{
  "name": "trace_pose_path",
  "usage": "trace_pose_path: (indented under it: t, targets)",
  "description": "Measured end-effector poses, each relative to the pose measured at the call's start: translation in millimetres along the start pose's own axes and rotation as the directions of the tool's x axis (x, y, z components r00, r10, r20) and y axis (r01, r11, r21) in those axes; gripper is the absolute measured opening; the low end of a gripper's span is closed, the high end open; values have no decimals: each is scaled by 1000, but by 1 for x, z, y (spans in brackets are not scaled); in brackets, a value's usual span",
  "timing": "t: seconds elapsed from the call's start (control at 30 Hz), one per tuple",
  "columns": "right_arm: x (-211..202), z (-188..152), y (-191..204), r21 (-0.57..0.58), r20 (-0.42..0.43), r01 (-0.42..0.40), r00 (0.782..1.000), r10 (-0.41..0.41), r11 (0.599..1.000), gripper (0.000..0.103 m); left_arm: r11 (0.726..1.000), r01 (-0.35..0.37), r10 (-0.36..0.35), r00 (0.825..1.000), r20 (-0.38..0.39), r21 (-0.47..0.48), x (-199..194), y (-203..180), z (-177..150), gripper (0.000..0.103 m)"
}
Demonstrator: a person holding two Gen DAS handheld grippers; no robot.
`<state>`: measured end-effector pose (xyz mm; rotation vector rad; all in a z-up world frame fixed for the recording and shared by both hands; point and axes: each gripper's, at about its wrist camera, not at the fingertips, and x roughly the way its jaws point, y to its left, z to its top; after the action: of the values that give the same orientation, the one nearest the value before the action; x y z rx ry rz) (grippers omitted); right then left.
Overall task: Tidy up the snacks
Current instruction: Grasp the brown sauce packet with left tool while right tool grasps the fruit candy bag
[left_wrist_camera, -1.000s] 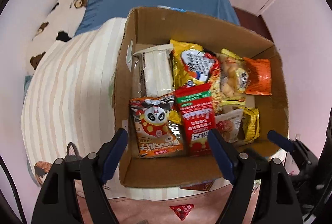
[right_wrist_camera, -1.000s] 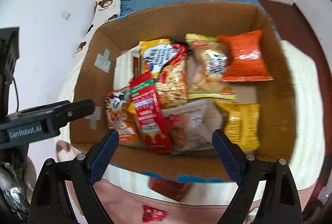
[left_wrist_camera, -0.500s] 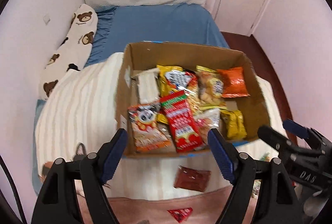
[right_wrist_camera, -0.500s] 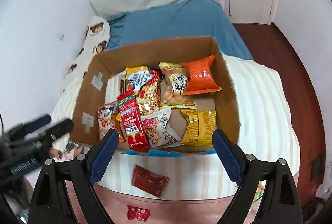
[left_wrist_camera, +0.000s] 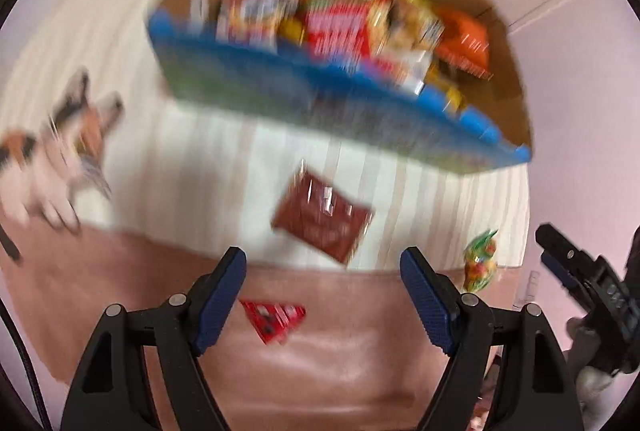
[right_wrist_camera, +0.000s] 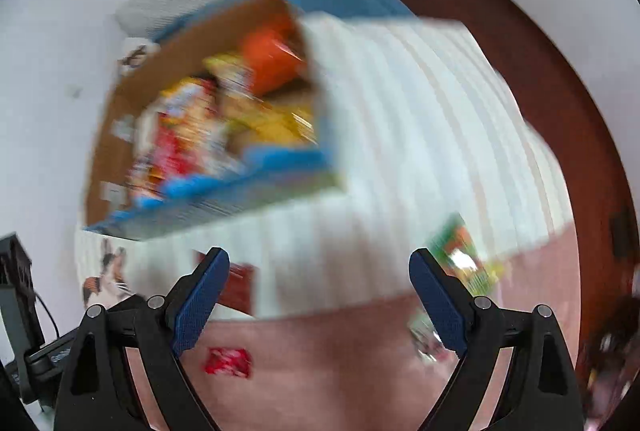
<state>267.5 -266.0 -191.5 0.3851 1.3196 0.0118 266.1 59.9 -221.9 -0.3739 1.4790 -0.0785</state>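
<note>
On the bed, far: box [left_wrist_camera: 400, 135] already holds most snacks.
Left out, near: brown packet [left_wrist_camera: 322, 219], red packet [left_wrist_camera: 274, 315], green packet [right_wrist_camera: 460, 255].
Left gripper [left_wrist_camera: 324, 295]: wide, empty.
Right gripper [right_wrist_camera: 320, 295]: wide, empty.

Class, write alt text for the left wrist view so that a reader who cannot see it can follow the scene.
Blurred fisheye view: the open, empty left gripper hangs over a dark red packet lying on a striped bedcover. Behind it stands a cardboard box full of snack packets; a small red packet lies nearer, on a pink cover.
</note>
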Motion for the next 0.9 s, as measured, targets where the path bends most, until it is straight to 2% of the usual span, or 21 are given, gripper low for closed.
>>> trace_pose_path:
  t: [0.17, 0.27, 0.37, 0.43, 0.53, 0.6, 0.63, 0.73, 0.8, 0.87, 0.9]
  targets:
    - [41, -20, -79, 176, -119, 30, 993, -9, 984, 94, 993, 49, -61, 992, -113, -109, 48, 9, -5, 78]
    - [57, -20, -101, 154, -139, 88, 988, -66, 984, 94, 980, 71, -99, 985, -141, -188, 73, 11, -3, 78]
    - [71, -14, -112, 103, -148, 110, 985, -94, 989, 94, 945, 118, -168, 975, -143, -306, 94, 13, -1, 78]
    - [76, -10, -114, 84, -151, 117, 983, -103, 990, 94, 907, 157, -224, 965, -132, -392, 109, 16, -1, 78]
    - [82, -1, -114, 40, -132, 141, 982, -135, 989, 94, 847, 184, -268, 958, -102, -500, 124, 22, -2, 78]
    - [86, 4, -114, -2, -131, 152, 980, -150, 988, 94, 796, 201, -287, 956, -64, -570, 129, 30, -5, 78]
    - [89, 7, -114, -16, -137, 150, 979, -151, 989, 94, 760, 216, -300, 953, -36, -614, 130, 36, -8, 78]
    - [100, 14, -111, -82, -159, 139, 976, -151, 987, 94, 698, 244, -317, 948, 15, -673, 132, 44, -15, 78]
    - [114, 14, -108, -146, -191, 152, 965, -179, 978, 93, 704, 249, -311, 950, 27, -665, 132, 43, -16, 78]
    - [124, 14, -107, -157, -219, 150, 959, -182, 976, 92, 737, 249, -301, 953, 25, -628, 129, 37, -19, 75]
    - [129, 14, -106, -141, -235, 133, 958, -163, 981, 91, 756, 241, -290, 957, 18, -608, 127, 35, -21, 70]
